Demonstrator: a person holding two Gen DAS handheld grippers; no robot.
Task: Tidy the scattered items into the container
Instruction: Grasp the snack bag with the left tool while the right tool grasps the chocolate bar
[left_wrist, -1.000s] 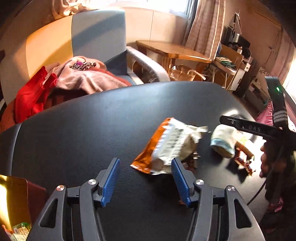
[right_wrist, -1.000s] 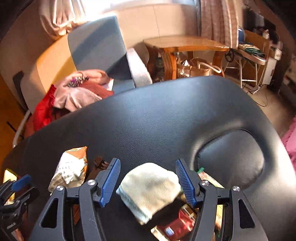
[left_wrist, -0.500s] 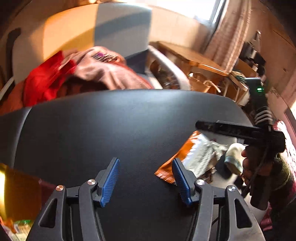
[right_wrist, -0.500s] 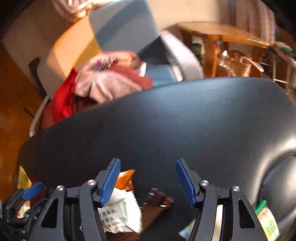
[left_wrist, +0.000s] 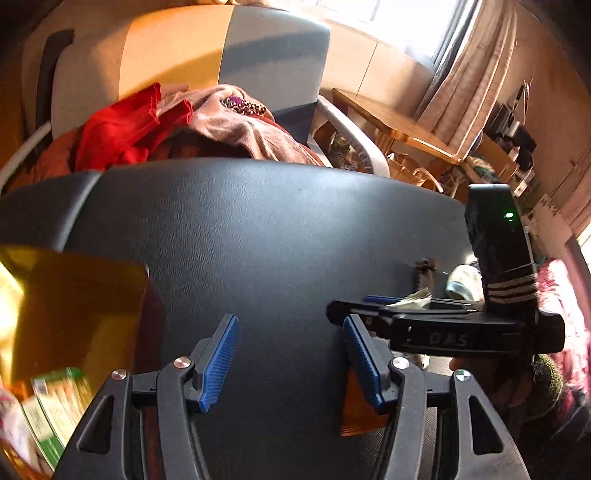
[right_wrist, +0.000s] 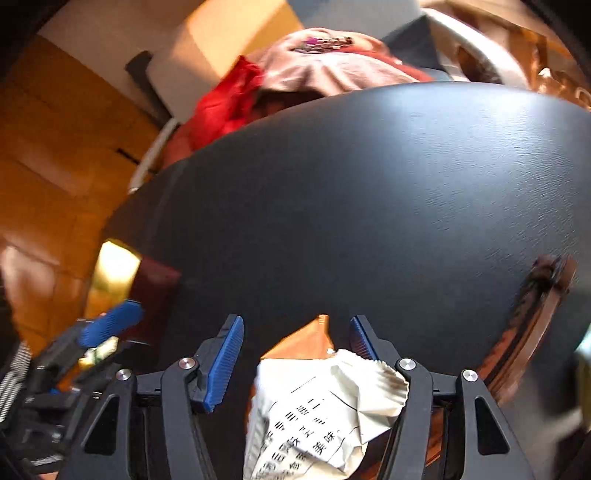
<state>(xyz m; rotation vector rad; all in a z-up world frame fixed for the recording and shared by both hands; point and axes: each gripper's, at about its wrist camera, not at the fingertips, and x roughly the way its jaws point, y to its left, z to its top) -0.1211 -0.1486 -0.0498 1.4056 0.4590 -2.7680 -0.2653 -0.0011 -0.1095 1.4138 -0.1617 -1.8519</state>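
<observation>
An orange-and-white snack packet (right_wrist: 317, 410) lies on the black table (right_wrist: 369, 192), between the open jaws of my right gripper (right_wrist: 295, 354). Its orange corner (left_wrist: 360, 413) shows in the left wrist view behind my right finger. My left gripper (left_wrist: 290, 358) is open and empty over bare table. The container, a box with a shiny gold flap (left_wrist: 70, 302), stands at the table's left edge with packets inside (left_wrist: 55, 398). The right gripper's body (left_wrist: 461, 332) crosses the left wrist view.
A dark brown wrapper (right_wrist: 532, 317) lies right of the packet. A pale cloth (left_wrist: 461, 280) lies further right. An armchair with red and pink clothes (left_wrist: 177, 122) stands behind the table. A wooden side table (left_wrist: 399, 125) stands at the back right.
Both grippers swung left. The right gripper moved off the pale cloth and now has the snack packet between its open jaws. The left gripper moved toward the box.
</observation>
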